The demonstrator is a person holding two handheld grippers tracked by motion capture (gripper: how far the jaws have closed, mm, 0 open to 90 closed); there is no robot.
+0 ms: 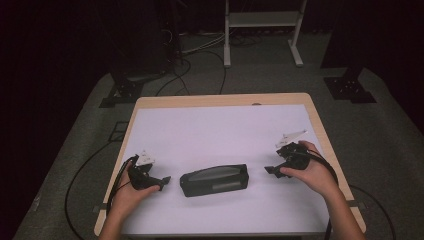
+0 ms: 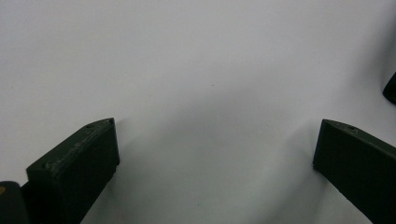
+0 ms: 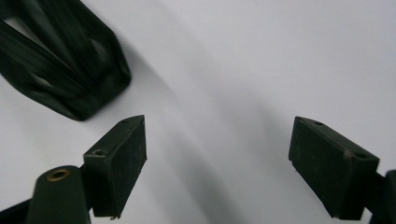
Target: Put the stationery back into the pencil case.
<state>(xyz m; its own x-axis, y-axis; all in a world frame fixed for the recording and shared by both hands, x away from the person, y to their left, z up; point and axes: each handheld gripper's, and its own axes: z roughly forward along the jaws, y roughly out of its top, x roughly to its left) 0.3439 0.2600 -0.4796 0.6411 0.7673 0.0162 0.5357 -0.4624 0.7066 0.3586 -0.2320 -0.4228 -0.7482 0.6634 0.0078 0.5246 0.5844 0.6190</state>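
A black oblong case (image 1: 214, 180) with a grey top lies flat on the white sheet near the table's front. My left gripper (image 1: 162, 182) rests on the sheet just left of the case, its tip a short way from the case's end. In the left gripper view the left gripper (image 2: 215, 142) stands open over bare sheet, and a dark corner of the case (image 2: 390, 88) shows at the right edge. My right gripper (image 1: 270, 171) sits to the right of the case. Seen from its own camera, the right gripper (image 3: 218, 140) is open with nothing between its pads, and the case (image 3: 60, 60) lies blurred at upper left.
The white sheet (image 1: 220, 130) covers most of the wooden table (image 1: 315, 107). Cables (image 1: 90, 165) trail off the table's left side to the floor. A white stand (image 1: 262, 30) and dark equipment bases (image 1: 347, 87) are on the floor beyond the table.
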